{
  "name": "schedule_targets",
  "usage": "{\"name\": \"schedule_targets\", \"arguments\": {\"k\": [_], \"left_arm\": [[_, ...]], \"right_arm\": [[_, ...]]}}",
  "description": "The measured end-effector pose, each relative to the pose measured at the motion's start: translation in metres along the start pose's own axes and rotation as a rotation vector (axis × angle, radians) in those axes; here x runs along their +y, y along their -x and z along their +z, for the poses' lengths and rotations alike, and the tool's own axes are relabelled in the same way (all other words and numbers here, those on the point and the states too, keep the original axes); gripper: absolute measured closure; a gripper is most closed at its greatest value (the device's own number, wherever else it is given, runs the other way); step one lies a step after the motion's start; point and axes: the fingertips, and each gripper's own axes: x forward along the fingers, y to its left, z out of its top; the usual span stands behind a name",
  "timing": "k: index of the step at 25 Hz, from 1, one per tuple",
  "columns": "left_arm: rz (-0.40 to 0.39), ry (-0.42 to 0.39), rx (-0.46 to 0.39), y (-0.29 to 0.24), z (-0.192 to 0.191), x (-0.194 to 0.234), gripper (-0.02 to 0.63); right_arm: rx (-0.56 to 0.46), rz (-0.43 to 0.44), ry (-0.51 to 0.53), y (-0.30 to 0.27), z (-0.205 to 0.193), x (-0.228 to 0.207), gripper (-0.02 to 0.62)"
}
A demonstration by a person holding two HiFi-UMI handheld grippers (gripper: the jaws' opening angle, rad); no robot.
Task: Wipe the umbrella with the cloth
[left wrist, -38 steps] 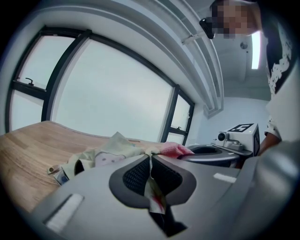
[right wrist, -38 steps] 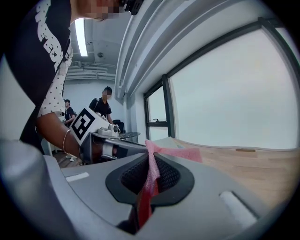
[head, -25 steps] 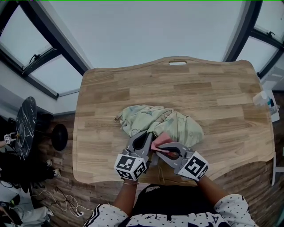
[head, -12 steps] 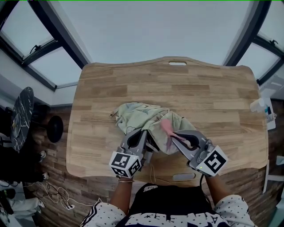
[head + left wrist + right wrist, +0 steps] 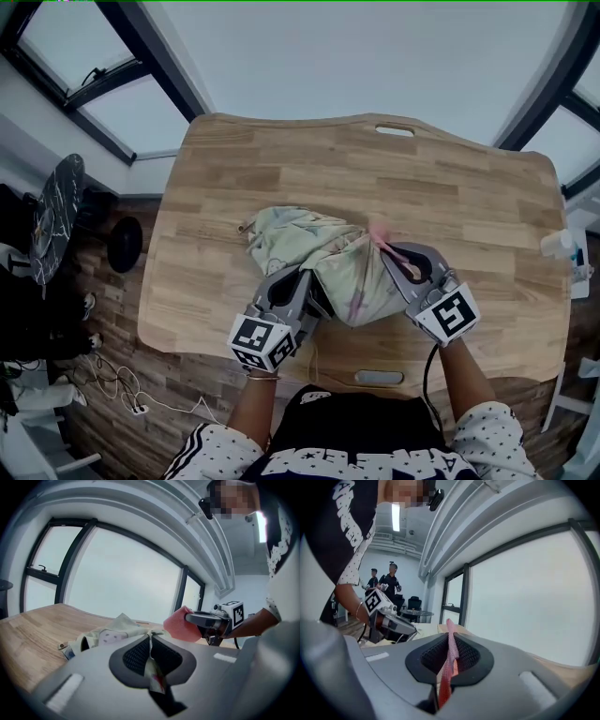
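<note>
Pale-green umbrella [image 5: 319,253] fabric at frame centre looks soft and limp, best pinched by a fold; left tongs [image 5: 307,286] grip one, right tongs [image 5: 386,249] clamp the thin pink cloth [image 5: 378,231].

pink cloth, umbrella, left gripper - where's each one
pink cloth [image 5: 180,625], left gripper view, its bunched front face
umbrella [image 5: 300,239], head view, crumpled pale-green canopy
left gripper [image 5: 151,641], left gripper view, between its jaw tips
</note>
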Motion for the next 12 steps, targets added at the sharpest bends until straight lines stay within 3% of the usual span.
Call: {"name": "schedule_targets", "arguments": {"k": [6, 12], "left_arm": [[0.026, -0.003, -0.002, 0.0, 0.001, -0.001, 0.592], [0.041, -0.002, -0.01, 0.001, 0.002, -0.001, 0.592]], "right_arm": [[0.073, 0.104, 0.056, -0.018, -0.037, 0.018, 0.571], [0.097, 0.185, 0.008, -0.015, -0.057, 0.045, 0.571]]}}
